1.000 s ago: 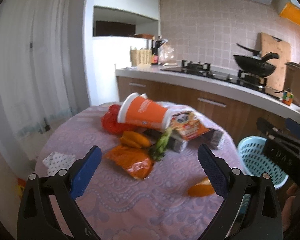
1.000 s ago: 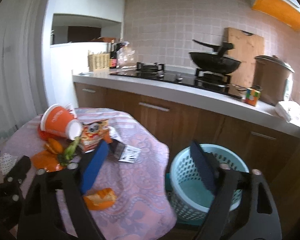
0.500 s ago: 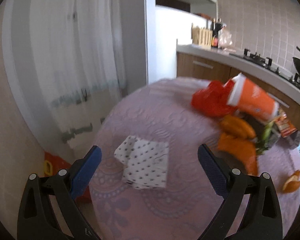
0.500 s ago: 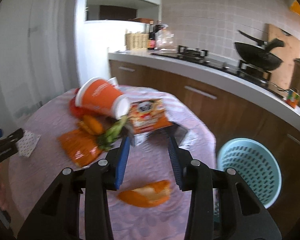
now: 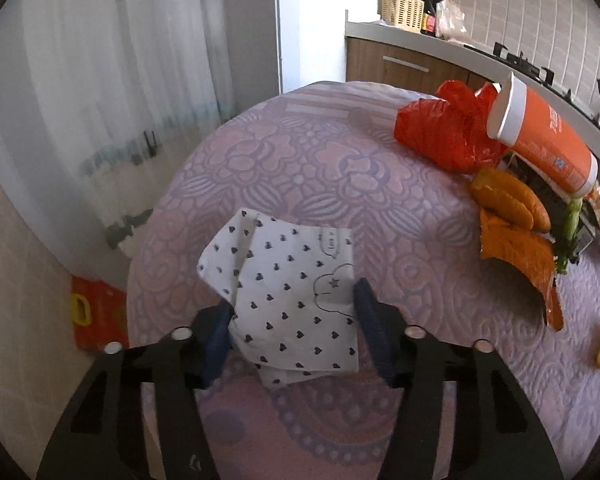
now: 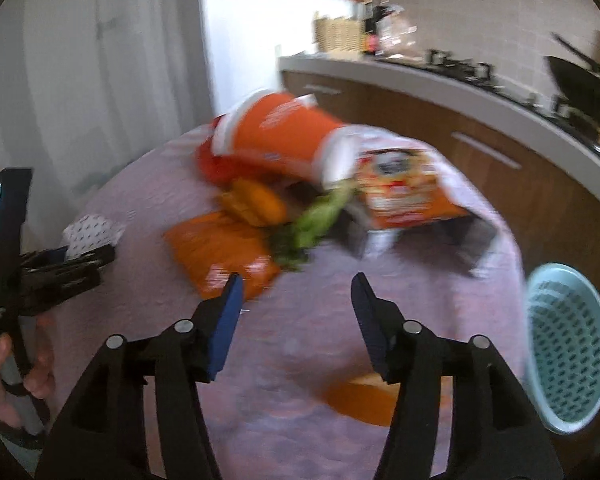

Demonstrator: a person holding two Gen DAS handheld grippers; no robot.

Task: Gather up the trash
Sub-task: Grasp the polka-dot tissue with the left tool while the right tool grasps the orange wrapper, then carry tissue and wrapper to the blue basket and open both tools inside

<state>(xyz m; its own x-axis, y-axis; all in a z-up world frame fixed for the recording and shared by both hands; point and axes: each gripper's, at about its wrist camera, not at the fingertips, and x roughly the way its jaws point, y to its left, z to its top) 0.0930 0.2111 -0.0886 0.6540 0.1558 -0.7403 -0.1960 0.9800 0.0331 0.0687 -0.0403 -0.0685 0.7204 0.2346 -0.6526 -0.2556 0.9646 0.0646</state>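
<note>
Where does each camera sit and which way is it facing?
Left wrist: on the left gripper, looking down at the spotted napkin between its jaws, which have just been closing.
Right wrist: on the right gripper, facing the blurred orange cup and blue basket; jaws open, a hand at left.
Shared: napkin, cup, purple tablecloth.

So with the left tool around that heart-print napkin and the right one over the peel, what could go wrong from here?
The left tool has just been closing around the crumpled napkin; it may pinch the tablecloth underneath too. The right tool, jaws just opening and empty, hangs above the orange peel, which lies near the table's edge beside the basket; a nudge could knock it to the floor.
</note>
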